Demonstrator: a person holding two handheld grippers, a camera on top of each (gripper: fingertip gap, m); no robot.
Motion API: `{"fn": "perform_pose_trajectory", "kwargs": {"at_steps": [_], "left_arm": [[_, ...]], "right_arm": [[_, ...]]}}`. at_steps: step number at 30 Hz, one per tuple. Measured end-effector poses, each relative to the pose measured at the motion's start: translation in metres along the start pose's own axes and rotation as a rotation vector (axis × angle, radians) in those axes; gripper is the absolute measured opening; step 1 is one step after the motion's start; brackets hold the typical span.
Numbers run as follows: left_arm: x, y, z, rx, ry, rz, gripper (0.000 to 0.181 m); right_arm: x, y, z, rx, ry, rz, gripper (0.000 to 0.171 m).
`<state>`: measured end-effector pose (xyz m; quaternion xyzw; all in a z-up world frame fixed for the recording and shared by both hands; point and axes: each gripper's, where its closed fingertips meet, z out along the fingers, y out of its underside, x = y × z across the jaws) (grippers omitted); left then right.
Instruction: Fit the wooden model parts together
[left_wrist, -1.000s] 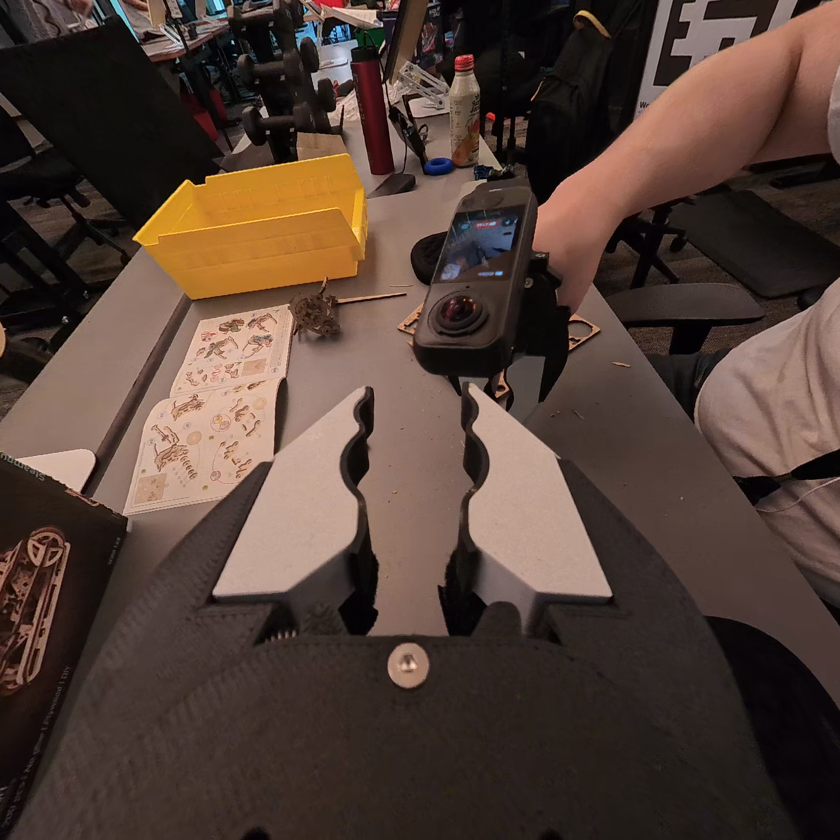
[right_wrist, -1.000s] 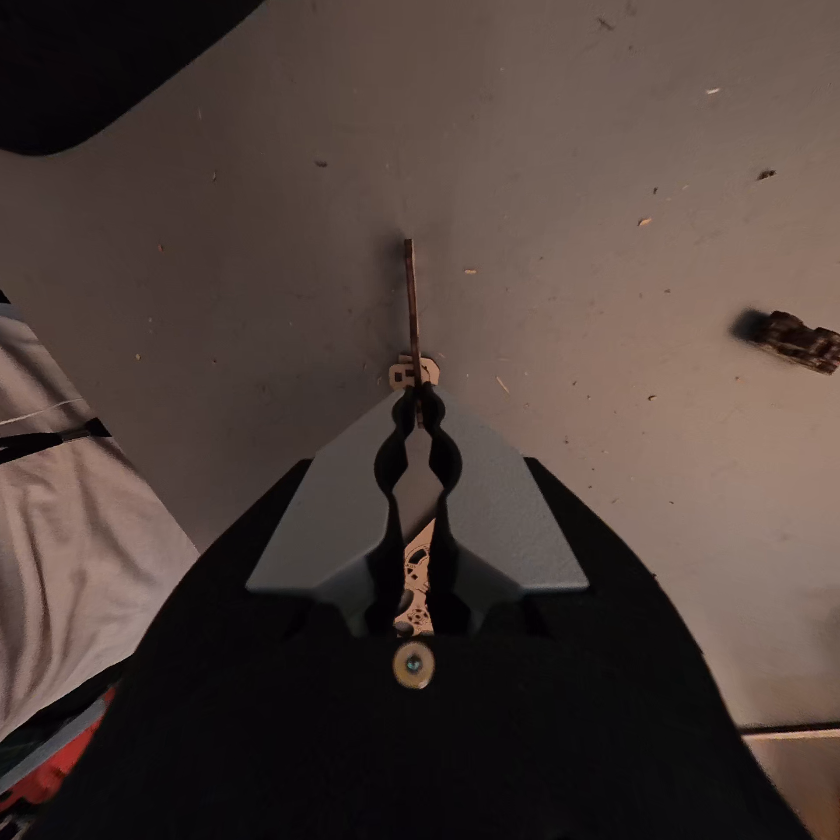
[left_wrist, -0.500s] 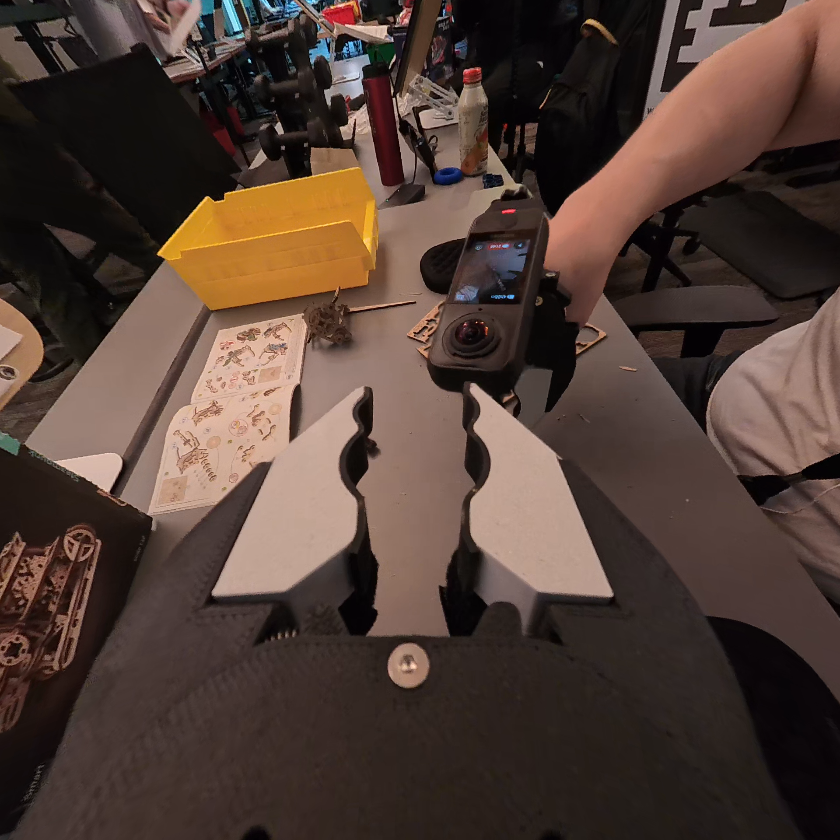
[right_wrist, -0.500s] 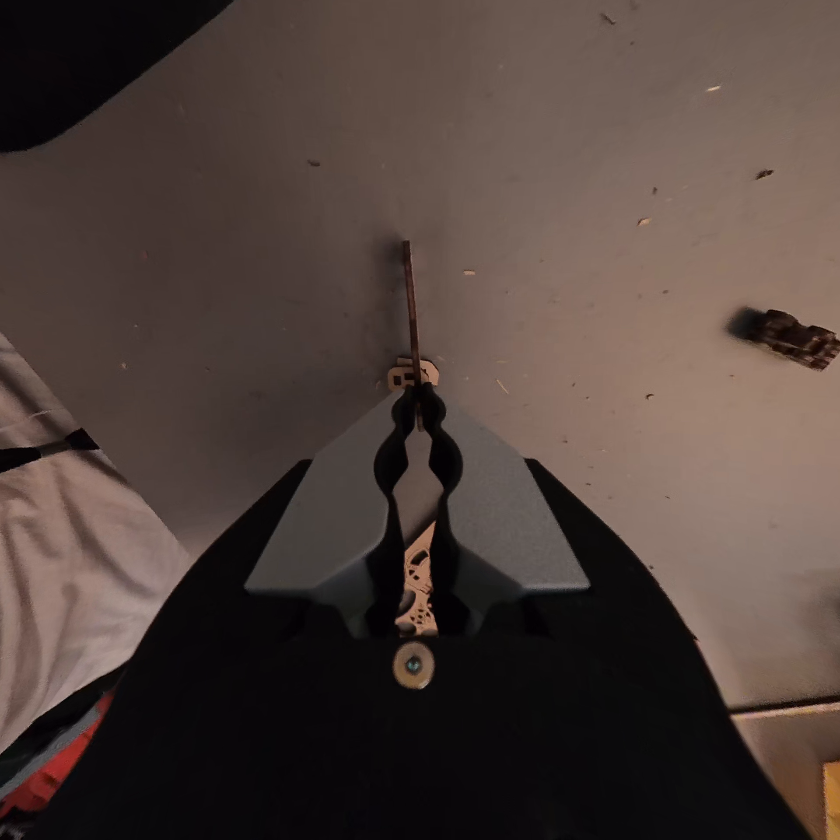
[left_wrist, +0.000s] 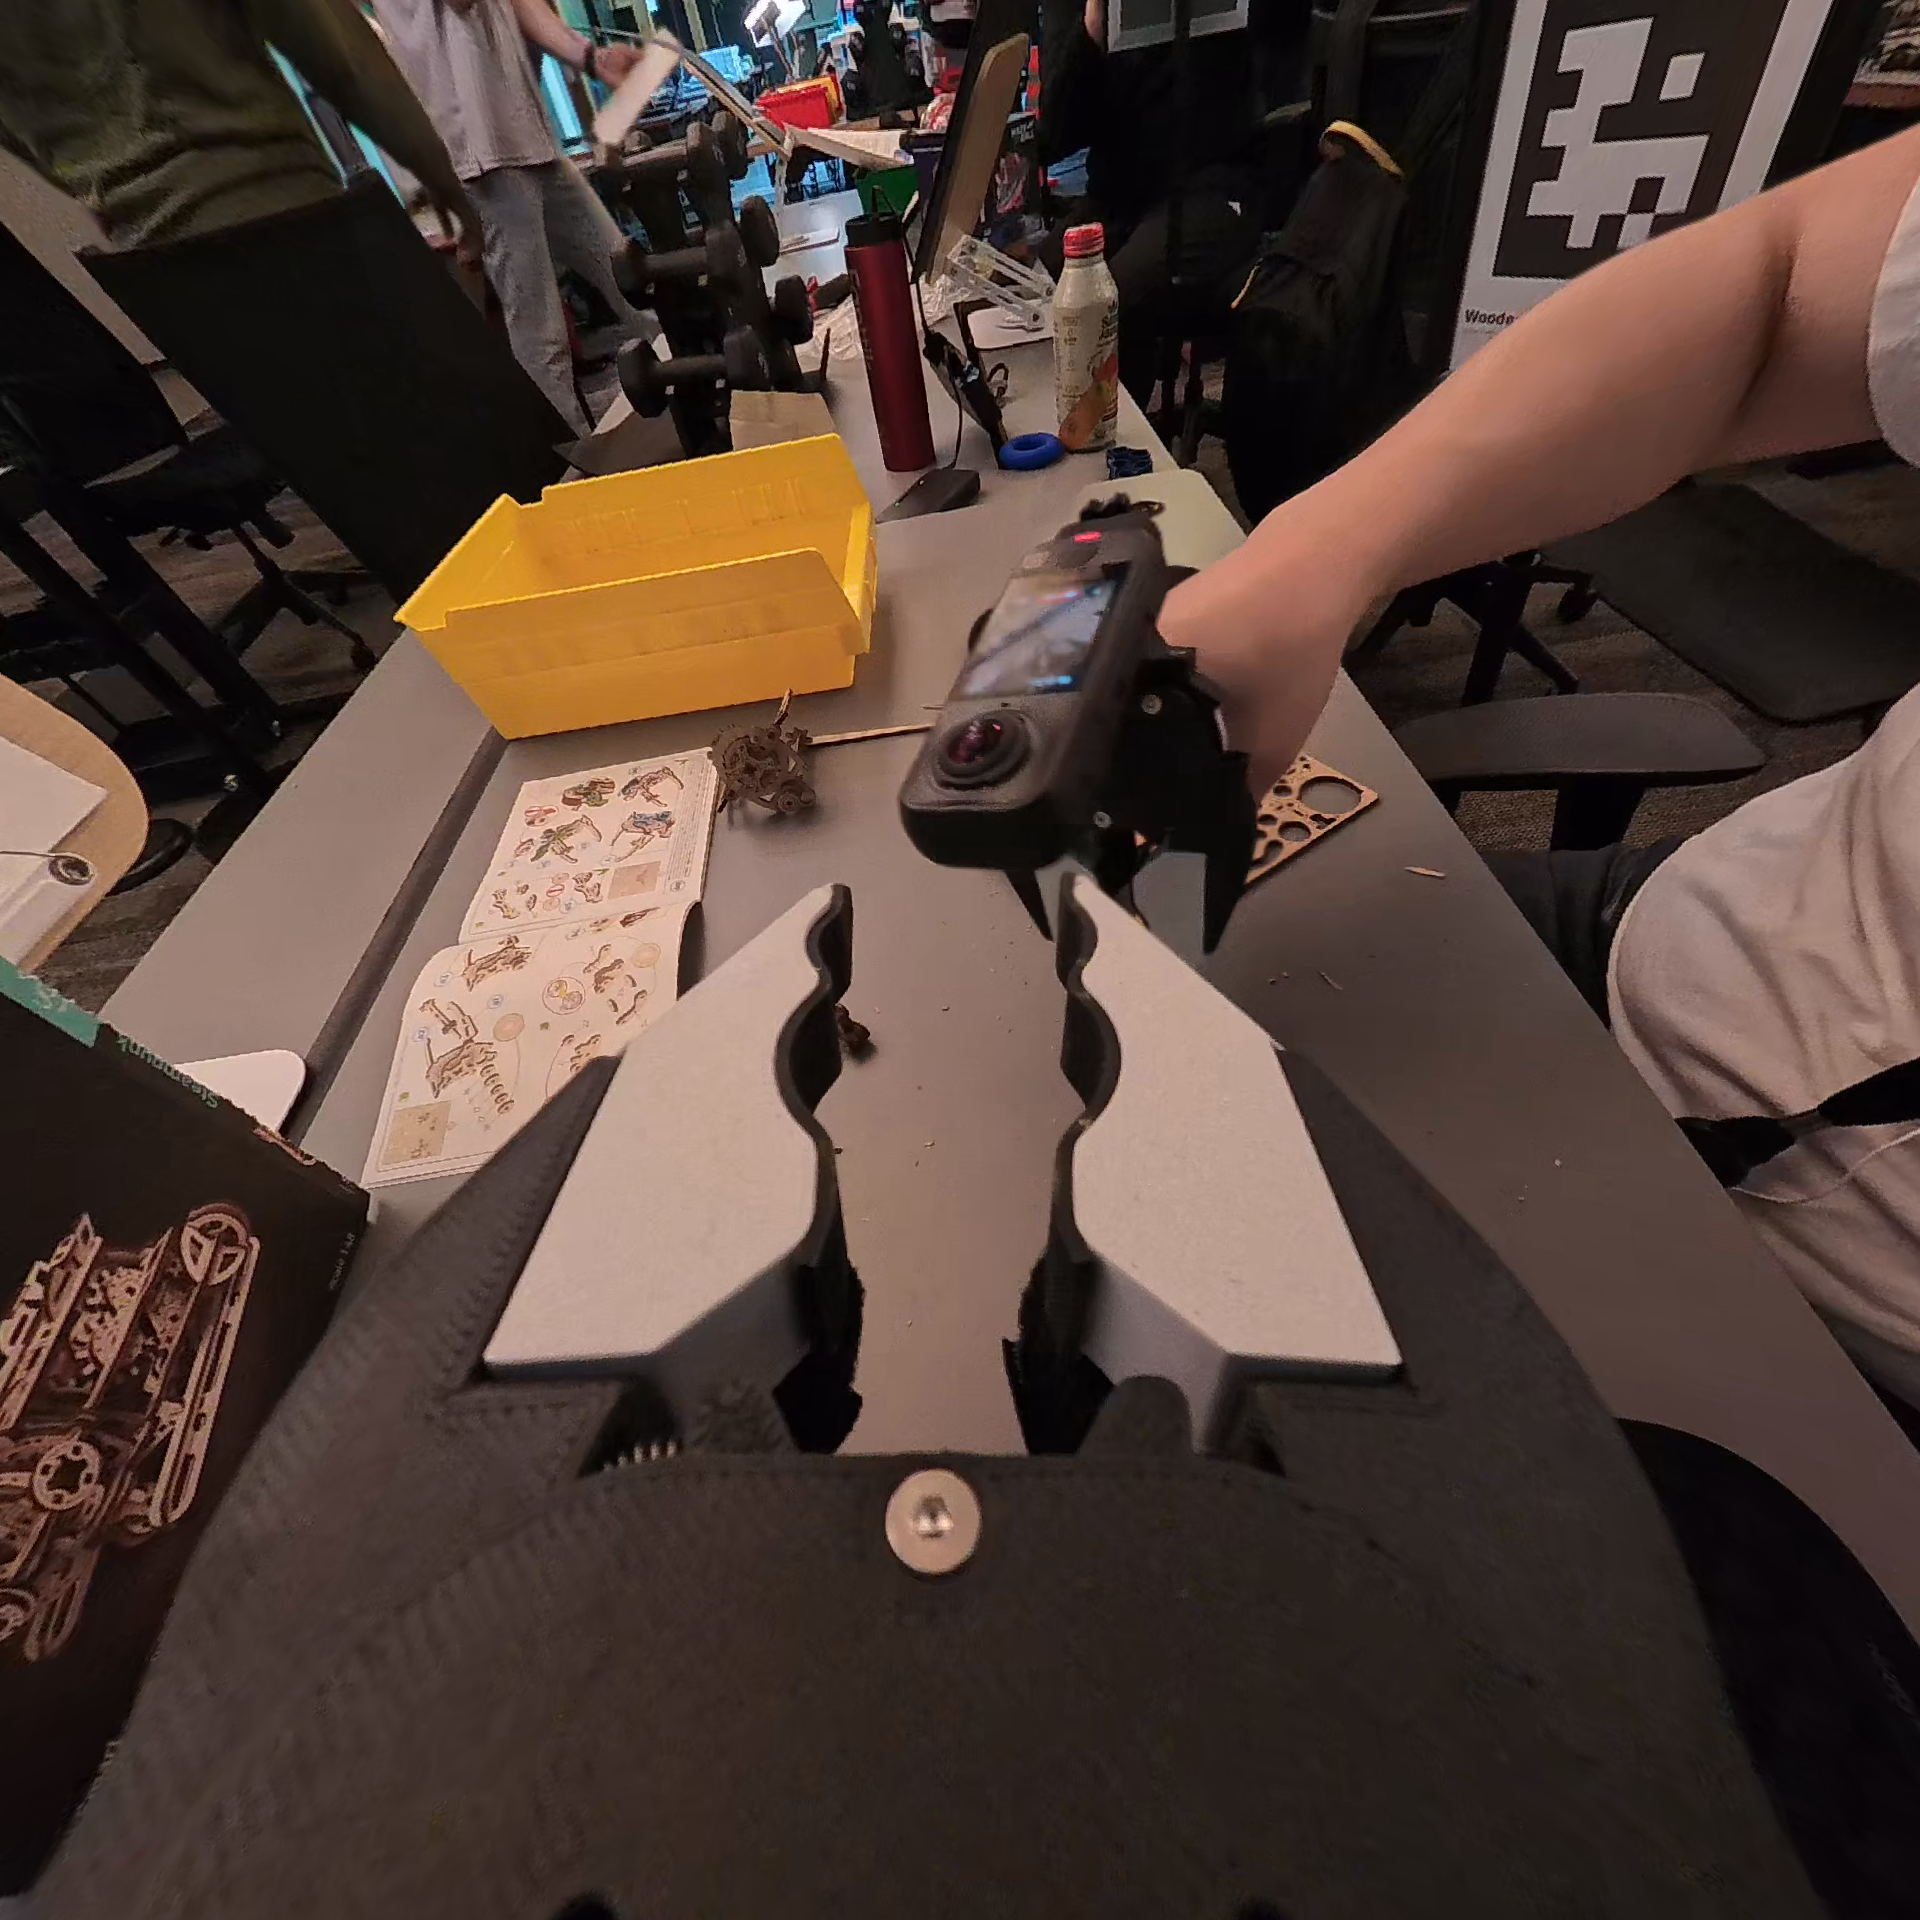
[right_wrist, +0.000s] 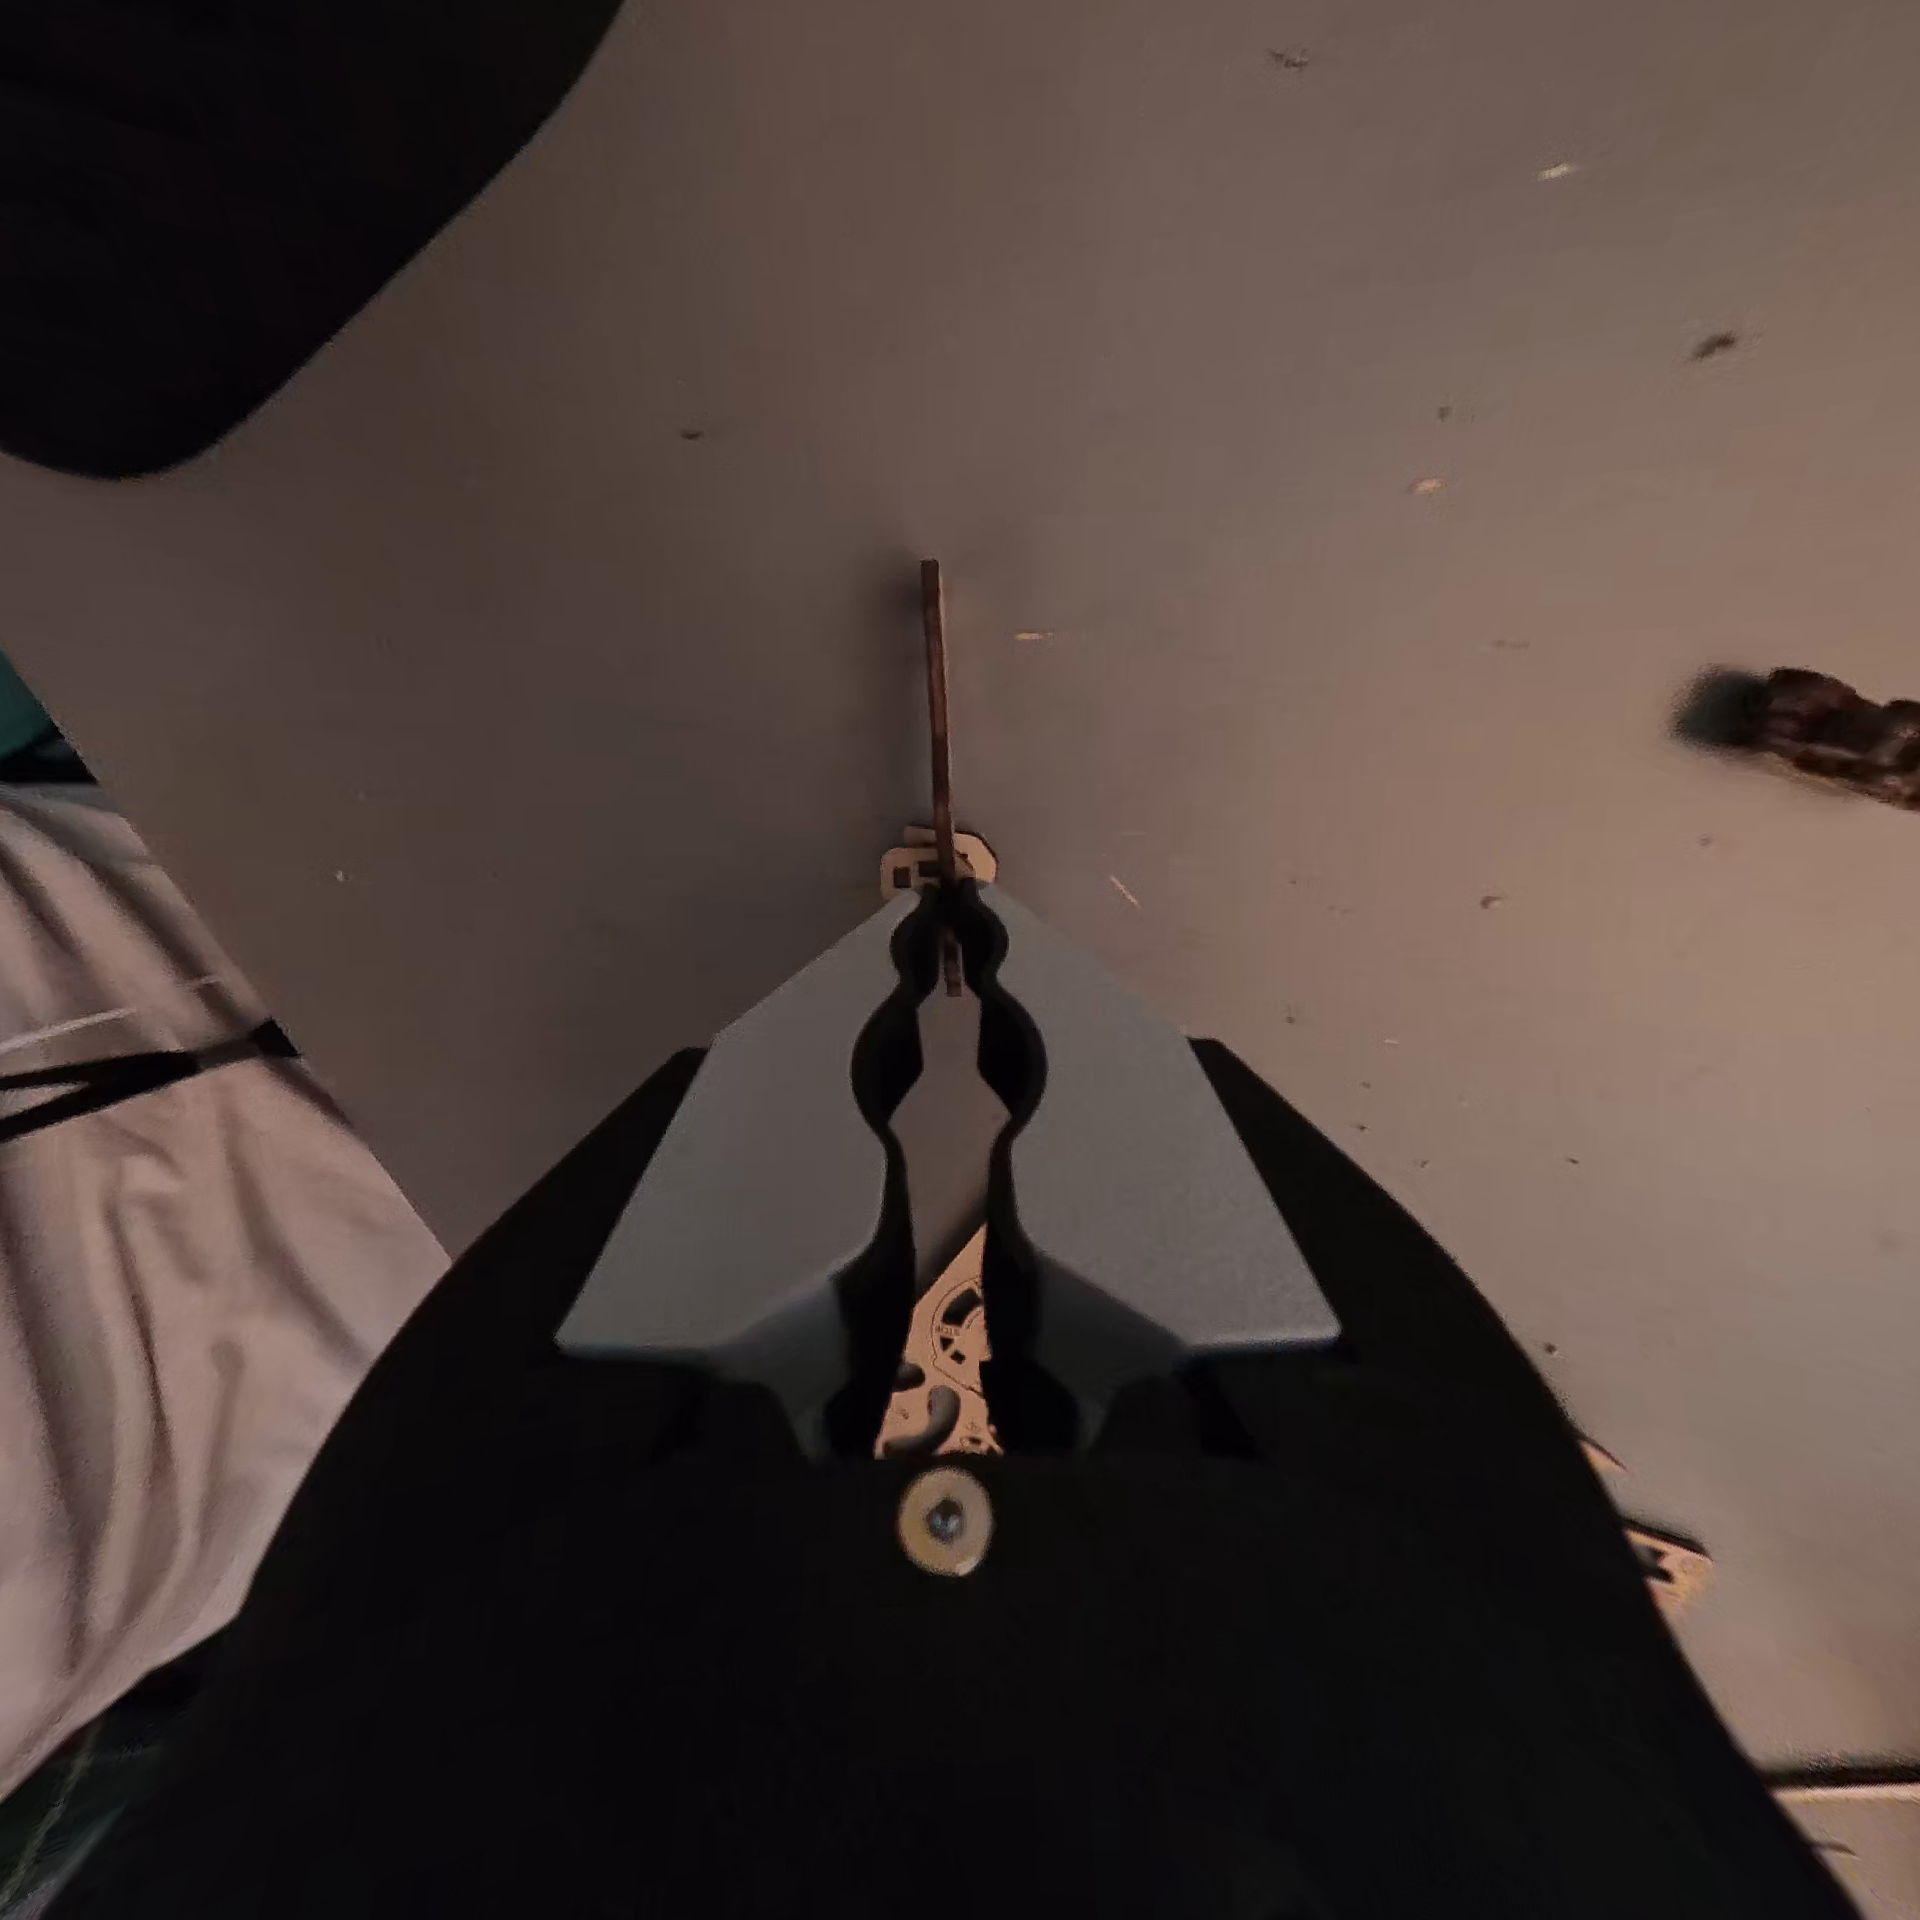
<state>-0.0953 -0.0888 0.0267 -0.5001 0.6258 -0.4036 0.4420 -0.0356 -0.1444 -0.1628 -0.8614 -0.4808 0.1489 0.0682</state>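
Right tongs (right_wrist: 943, 914) pinch a thin wooden stick (right_wrist: 935, 707) mid-frame, probably to slot it in, while left tongs (left_wrist: 951, 935) hang spread and empty over the surface (left_wrist: 1455, 1091).

FREE: bare counter (left_wrist: 940, 1195) strip ahead between the open jaws of left gripper (left_wrist: 948, 1049) | LEFT: open instruction booklet (left_wrist: 561, 956), black kit box (left_wrist: 125, 1351) | AHEAD: right gripper (left_wrist: 1091, 758) low over counter, blocks the middle | FAR: yellow bin (left_wrist: 665, 603), small wooden assembly (left_wrist: 764, 764) | RIGHT: punched wooden sheet (left_wrist: 1309, 810)
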Motion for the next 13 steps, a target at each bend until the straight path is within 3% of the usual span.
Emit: {"fn": "perform_pose_trajectory", "kwargs": {"at_steps": [7, 13], "left_arm": [[0.000, 0.006, 0.006, -0.011, 0.011, -0.009, 0.040], [0.014, 0.017, 0.026, -0.058, 0.063, 0.017, 0.049]], "right_arm": [[-0.007, -0.007, -0.022, 0.180, -0.313, 0.282, 0.002], [-0.019, -0.022, -0.069, 0.409, -0.628, 0.454, 0.002]]}}
